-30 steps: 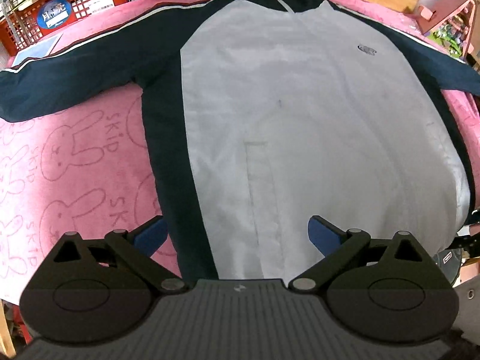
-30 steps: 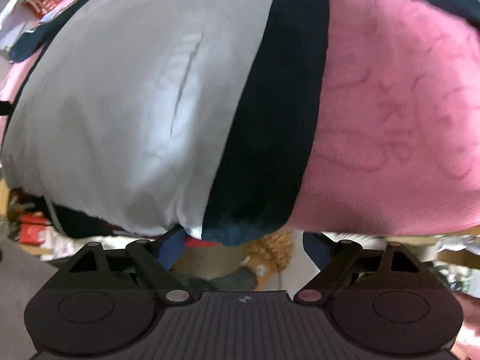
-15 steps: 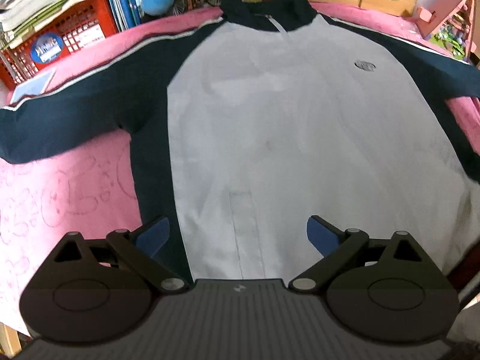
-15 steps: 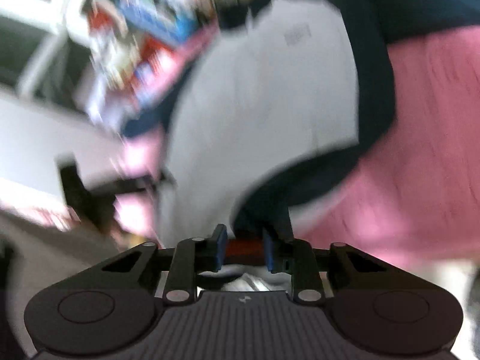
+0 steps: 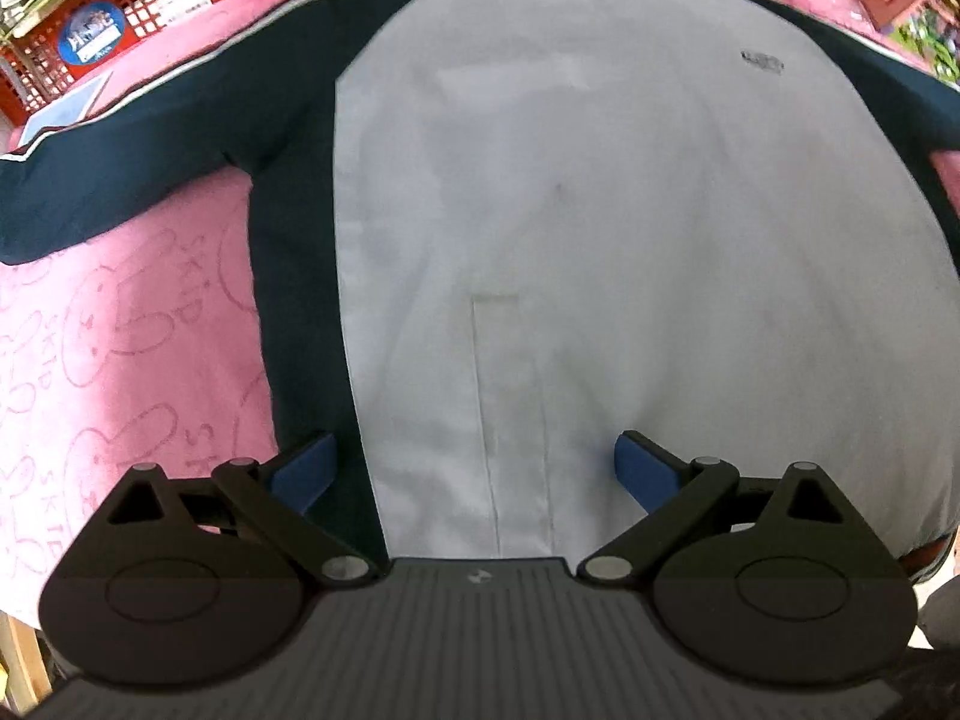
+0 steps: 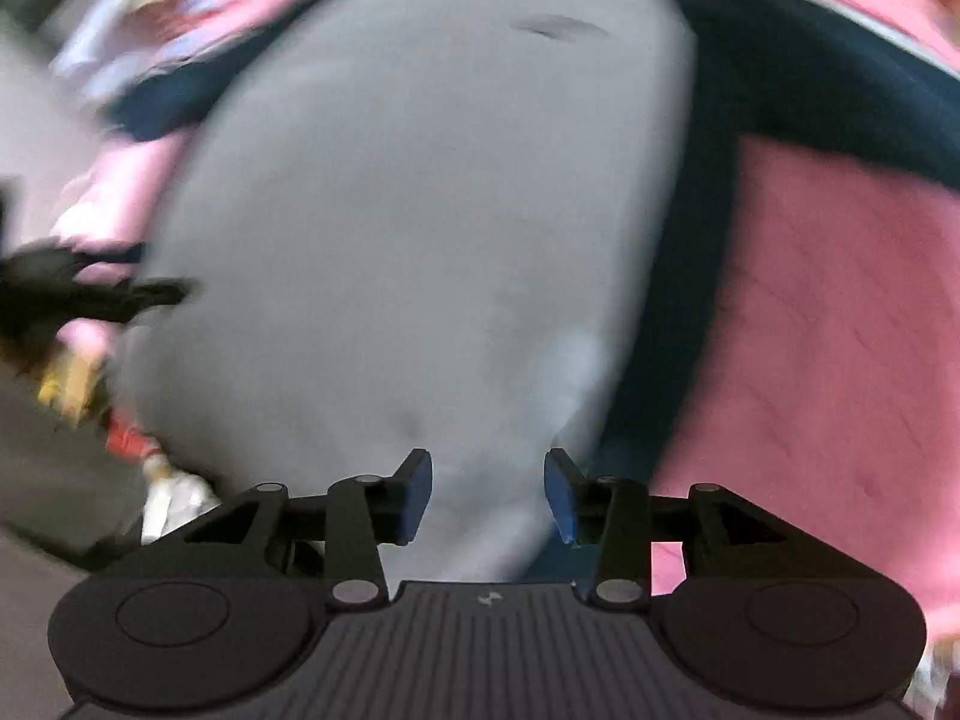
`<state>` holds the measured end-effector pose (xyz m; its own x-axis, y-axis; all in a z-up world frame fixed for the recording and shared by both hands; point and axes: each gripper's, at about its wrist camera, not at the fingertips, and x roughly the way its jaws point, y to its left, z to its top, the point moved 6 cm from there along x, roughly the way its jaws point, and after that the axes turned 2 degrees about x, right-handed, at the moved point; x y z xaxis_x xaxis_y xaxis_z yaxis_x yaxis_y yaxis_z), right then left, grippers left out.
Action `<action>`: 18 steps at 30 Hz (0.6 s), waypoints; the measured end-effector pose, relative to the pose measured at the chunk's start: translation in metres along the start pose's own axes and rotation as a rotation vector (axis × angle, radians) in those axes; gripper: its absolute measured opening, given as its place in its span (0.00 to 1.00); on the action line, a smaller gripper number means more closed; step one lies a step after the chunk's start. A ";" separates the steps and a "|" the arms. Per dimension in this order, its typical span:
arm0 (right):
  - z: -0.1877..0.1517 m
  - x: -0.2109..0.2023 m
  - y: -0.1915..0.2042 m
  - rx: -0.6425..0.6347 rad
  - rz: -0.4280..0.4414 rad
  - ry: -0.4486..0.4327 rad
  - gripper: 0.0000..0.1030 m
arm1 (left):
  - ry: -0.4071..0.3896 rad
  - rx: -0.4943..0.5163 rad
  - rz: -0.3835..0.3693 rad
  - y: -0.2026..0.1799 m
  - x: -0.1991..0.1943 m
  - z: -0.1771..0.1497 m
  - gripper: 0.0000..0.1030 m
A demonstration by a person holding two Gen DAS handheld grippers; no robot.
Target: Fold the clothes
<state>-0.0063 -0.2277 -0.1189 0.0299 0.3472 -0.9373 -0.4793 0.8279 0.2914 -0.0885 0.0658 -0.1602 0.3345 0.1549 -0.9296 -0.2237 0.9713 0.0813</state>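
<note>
Grey-and-navy jacket (image 5: 600,228) spread flat on pink blanket (image 5: 120,348), left gripper (image 5: 474,468) wide apart above hem, gripping nothing, right gripper (image 6: 487,495) partly parted and widening over blurred hem, cloth between pads unclear.

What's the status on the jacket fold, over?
Left gripper open above hem. Right gripper opening, nothing gripped. Jacket flat, unfolded on pink blanket. Nothing in the way.

Soft, even light is filling both views, making no hard shadows or glare. The right view is smearing badly with blur. Edges are bending round in both, corners going dark.
</note>
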 end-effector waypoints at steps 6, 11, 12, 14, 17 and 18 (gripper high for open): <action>0.035 -0.097 -0.154 0.665 -0.071 -0.481 0.75 | -0.076 -0.064 0.018 -0.002 -0.011 0.034 0.97; 0.048 -0.143 -0.289 0.921 -0.223 -0.701 0.78 | -0.074 -0.142 0.025 -0.016 -0.003 0.060 0.97; 0.052 -0.144 -0.310 0.948 -0.243 -0.721 0.79 | -0.065 -0.148 0.030 -0.020 0.001 0.062 0.97; 0.060 -0.135 -0.339 0.966 -0.286 -0.720 0.80 | -0.038 -0.159 0.041 -0.026 0.010 0.064 0.97; 0.075 -0.119 -0.376 0.984 -0.351 -0.701 0.81 | 0.007 -0.176 0.064 -0.034 0.024 0.065 0.98; 0.079 -0.112 -0.388 1.000 -0.356 -0.698 0.81 | 0.019 -0.185 0.073 -0.036 0.028 0.064 0.99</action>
<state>0.2453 -0.5529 -0.1124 0.6205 -0.0568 -0.7822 0.5095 0.7874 0.3470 -0.0120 0.0468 -0.1663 0.2940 0.2188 -0.9304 -0.4116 0.9075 0.0833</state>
